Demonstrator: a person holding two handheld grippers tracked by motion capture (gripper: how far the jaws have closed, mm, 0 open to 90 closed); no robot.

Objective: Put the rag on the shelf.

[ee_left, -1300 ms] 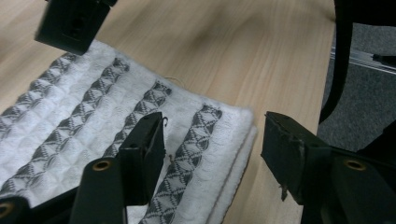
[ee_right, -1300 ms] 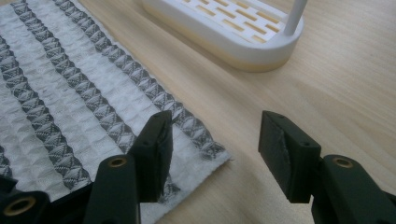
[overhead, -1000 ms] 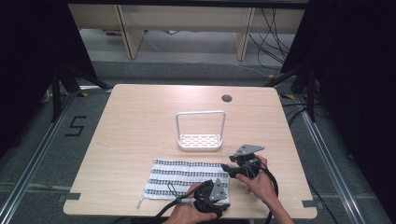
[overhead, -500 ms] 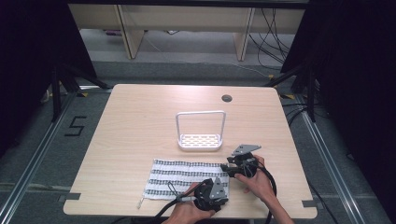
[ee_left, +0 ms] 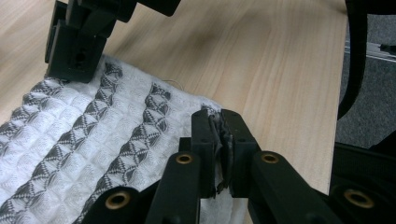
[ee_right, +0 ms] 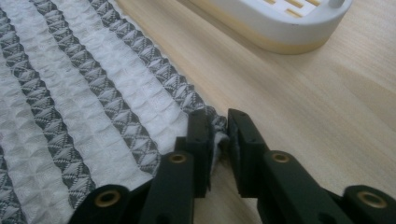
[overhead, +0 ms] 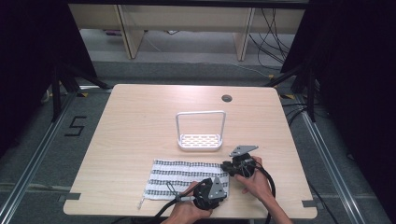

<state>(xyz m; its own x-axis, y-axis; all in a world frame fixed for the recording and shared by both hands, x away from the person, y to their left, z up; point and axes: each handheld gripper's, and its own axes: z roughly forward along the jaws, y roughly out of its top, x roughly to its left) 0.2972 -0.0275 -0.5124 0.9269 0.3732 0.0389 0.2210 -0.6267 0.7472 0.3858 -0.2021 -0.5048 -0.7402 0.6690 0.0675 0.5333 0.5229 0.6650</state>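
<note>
The left claw (ee_left: 219, 140) is pinched shut on one corner of the striped towel (ee_left: 93, 140), with a bit of cloth squeezed between its two black jaws. The right claw (ee_right: 219, 140) is pinched shut on the towel's other near-side corner, at the end of a grey stripe. Seen from above, the left claw (overhead: 223, 183) and the right claw (overhead: 225, 166) both sit at the right end of the towel (overhead: 184, 177), close to each other. The rest of the towel lies flat on the tabletop (overhead: 140, 121), and it stretches away to the left. The white rack (overhead: 200, 140) stands just behind the towel, near its right end, and it does not touch the cloth. I think the step now is to lift this end and fold it over to the far end. To do it well, both claws should keep a tight hold and go up together at the same height. They should stay the same way apart, so the edge stays straight. They should move slowly, so no corner slips out. The lifted cloth should stay clear of the rack.
</note>
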